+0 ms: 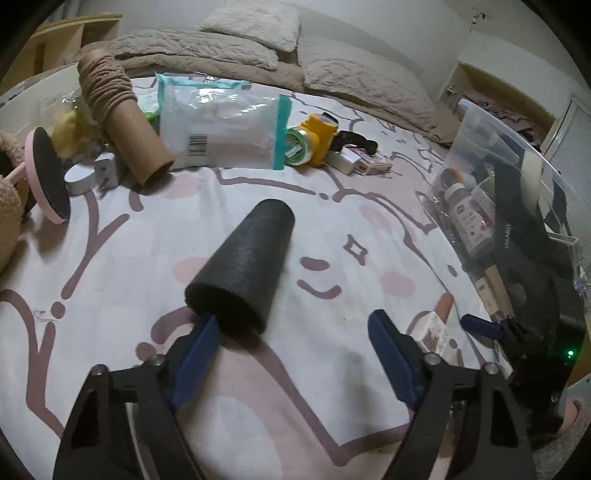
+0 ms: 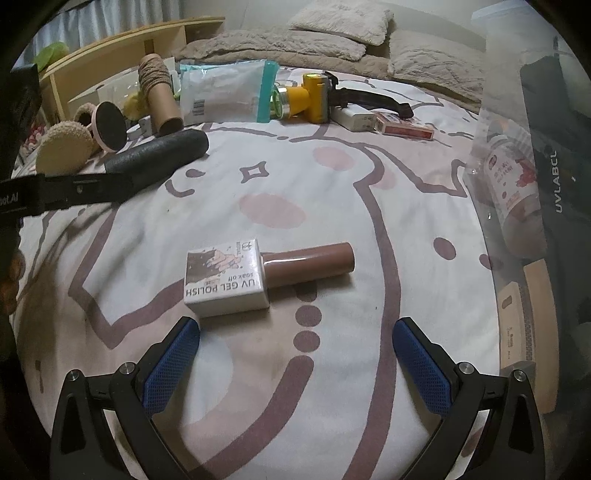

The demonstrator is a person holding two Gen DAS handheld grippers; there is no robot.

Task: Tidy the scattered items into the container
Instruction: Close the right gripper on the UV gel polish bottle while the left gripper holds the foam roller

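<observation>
A matt, slightly rough black foam tube point(image 1: 242, 264) is seen on the printed cloth bedsheet point(image 1: 258, 369). The gel polish bottle point(image 2: 225, 282) is glossy with a smooth brown cap; the container point(image 1: 517, 162) is clear plastic.

On the bed point(image 2: 332, 387) lie one black foam cylinder point(image 1: 242, 266), one bottle of UV gel polish point(image 2: 266, 275), one cardboard tube wound with tan yarn point(image 1: 122, 114), one plastic pouch with teal edges point(image 1: 221, 129), one yellow headlamp point(image 2: 310, 98), one white box point(image 2: 354, 119), one red box point(image 2: 404, 129), one pink round mirror point(image 1: 50, 173) and two fuzzy tan slippers point(image 2: 66, 147). One clear plastic container point(image 1: 491, 155) stands at the right, with one labelled bottle point(image 2: 511, 184) visible inside. Several pillows point(image 2: 343, 18) are piled at the bed's far end; their exact number is unclear.
</observation>
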